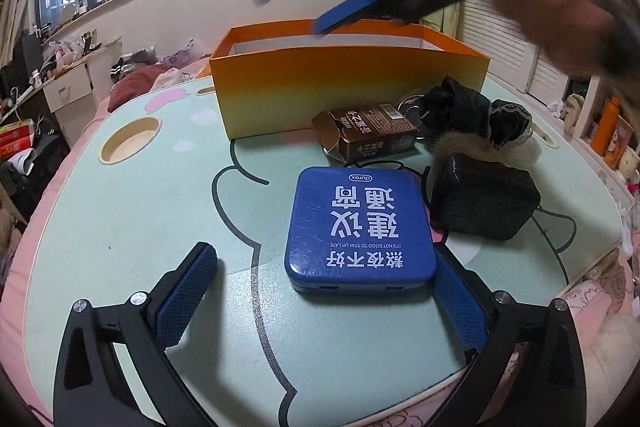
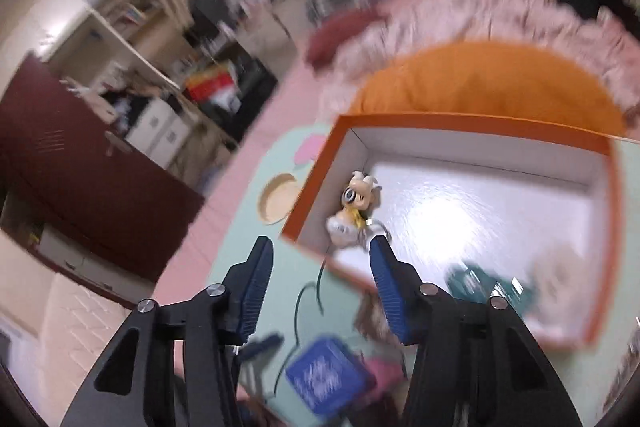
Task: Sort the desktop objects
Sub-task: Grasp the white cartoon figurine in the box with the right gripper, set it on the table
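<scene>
A blue tin [image 1: 360, 227] with white lettering lies flat on the mint table [image 1: 140, 207]. My left gripper [image 1: 324, 267] is open, its right finger beside the tin's right edge, its left finger well apart. An orange box [image 1: 344, 87] stands behind it. My right gripper [image 2: 320, 259] is open and empty, blurred, above the box's near rim [image 2: 320, 183]; it also shows in the left wrist view [image 1: 316, 3] over the box. A small cream figurine [image 2: 354, 207] lies inside the box's left corner. The blue tin shows blurred below [image 2: 326, 377].
A brown carton [image 1: 368, 133] lies on its side in front of the box. A black pouch [image 1: 482, 201] and black lace fabric [image 1: 476, 111] sit right of the tin. The table has a round cup recess [image 1: 130, 143]. Pink bedding surrounds the table.
</scene>
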Demonstrator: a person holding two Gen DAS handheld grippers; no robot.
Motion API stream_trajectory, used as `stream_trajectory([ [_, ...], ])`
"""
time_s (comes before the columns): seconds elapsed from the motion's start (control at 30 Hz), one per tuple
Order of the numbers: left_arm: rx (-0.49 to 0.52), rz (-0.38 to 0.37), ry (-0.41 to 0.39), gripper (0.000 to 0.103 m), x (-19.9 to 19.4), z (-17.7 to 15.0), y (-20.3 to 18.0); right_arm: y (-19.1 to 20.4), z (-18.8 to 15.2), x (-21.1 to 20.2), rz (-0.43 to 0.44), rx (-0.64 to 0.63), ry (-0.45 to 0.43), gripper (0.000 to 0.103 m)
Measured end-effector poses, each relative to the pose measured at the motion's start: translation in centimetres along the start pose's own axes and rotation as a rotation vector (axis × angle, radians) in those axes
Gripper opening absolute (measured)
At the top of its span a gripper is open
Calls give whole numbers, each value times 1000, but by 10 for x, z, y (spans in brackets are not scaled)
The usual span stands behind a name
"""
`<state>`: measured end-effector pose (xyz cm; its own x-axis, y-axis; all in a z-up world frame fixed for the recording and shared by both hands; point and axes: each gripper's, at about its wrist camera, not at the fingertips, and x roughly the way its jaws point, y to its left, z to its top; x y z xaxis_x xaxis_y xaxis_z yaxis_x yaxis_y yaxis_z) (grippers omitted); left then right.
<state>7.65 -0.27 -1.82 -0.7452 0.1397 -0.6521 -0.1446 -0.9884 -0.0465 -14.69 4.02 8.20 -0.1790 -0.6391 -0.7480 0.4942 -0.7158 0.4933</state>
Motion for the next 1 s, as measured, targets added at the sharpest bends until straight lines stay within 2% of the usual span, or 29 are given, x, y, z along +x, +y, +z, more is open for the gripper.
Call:
stream_trajectory([
  [0.13, 1, -4, -3, 103, -2, 0, -1, -3, 25, 43, -82, 34, 54, 49],
  [0.23, 3, -9, -2, 103, -2, 1, 1, -2, 30, 72, -195, 17, 99, 42],
  [0.33, 0, -13, 0, 103, -2, 2, 2, -6, 29, 87, -189, 18, 110, 35],
  [0.4, 1, -13, -1, 103, -2, 2, 2, -4, 27, 88, -226, -15, 91, 30],
  [0.5, 2, -13, -1, 103, -2, 3, 2, -11, 24, 84, -222, -12, 75, 30],
  [0.57, 3, -14, -2, 103, -3, 3, 2, -21, 20, 73, -197, 3, 45, 28],
  [0.63, 1, -12, -1, 103, -2, 3, 2, -23, 10, 46, -134, 5, -22, 26],
  [0.8, -4, -6, -4, 103, -3, 3, 0, -12, -41, -67, -34, -120, -233, 26],
  [0.83, -14, 42, -6, 103, -3, 4, 0, -13, -54, -84, -20, -134, -257, 26],
  [0.9, -14, 46, -7, 103, -3, 4, -2, -18, -85, -113, 4, -148, -277, 26],
  [1.0, -16, 47, -6, 103, -2, 5, -1, -34, -119, -124, 6, -127, -264, 26],
])
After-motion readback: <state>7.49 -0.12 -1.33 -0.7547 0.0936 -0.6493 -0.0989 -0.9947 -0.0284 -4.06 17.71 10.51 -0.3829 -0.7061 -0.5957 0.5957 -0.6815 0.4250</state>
